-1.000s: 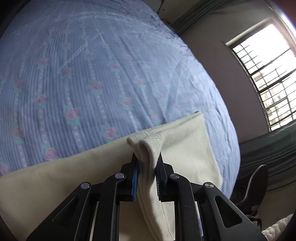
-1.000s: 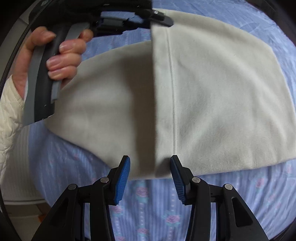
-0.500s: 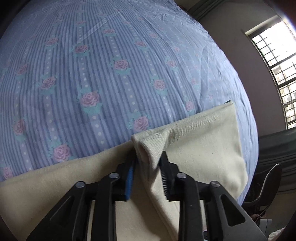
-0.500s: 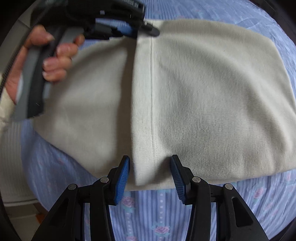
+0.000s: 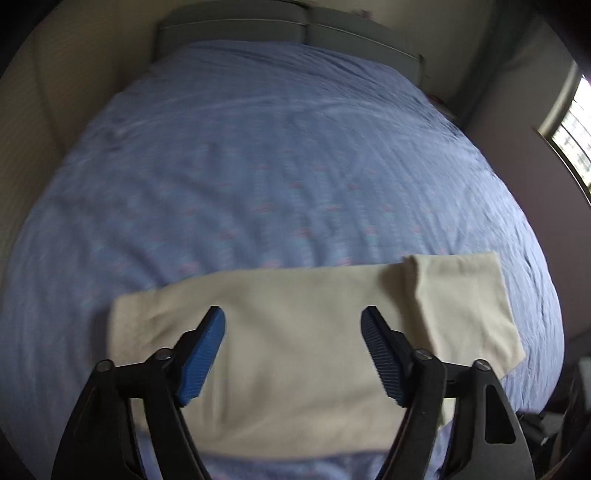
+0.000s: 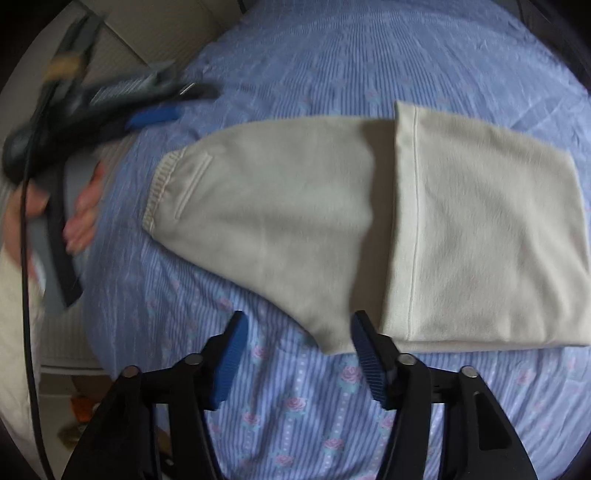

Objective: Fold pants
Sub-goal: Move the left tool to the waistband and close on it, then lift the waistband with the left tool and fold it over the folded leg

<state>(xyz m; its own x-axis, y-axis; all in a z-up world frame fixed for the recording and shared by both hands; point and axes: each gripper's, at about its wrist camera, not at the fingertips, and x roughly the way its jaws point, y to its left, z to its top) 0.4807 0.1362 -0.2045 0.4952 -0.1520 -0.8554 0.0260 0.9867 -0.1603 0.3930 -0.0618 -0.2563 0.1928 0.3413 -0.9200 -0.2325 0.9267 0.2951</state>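
Cream pants (image 6: 332,221) lie flat on a blue striped bedspread (image 6: 295,406) printed with pink roses, folded so that the leg portion is laid back over the upper part; the doubled section sits toward the right of the right wrist view, its hemmed edge running as a vertical line across the garment. The ribbed waistband (image 6: 159,192) and a slit pocket beside it lie exposed at the garment's left end. The left gripper (image 5: 293,325) stands with its jaws spread wide, having just been opening, with nothing between the blue pads (image 5: 201,358); the cloth lies below them, not touched. In the right wrist view the same tool appears blurred at upper left, held by the person's hand (image 6: 83,206) (a pale sleeve shows at the frame edge), apart from the pants. The right gripper (image 6: 297,328) likewise has its jaws parted, also just opened further, and grips nothing; the curved lower edge of the pants lies between and beyond its fingertips. A grey headboard (image 5: 236,26) closes the far end of the bed, and a bright window (image 5: 572,133) shows at right.
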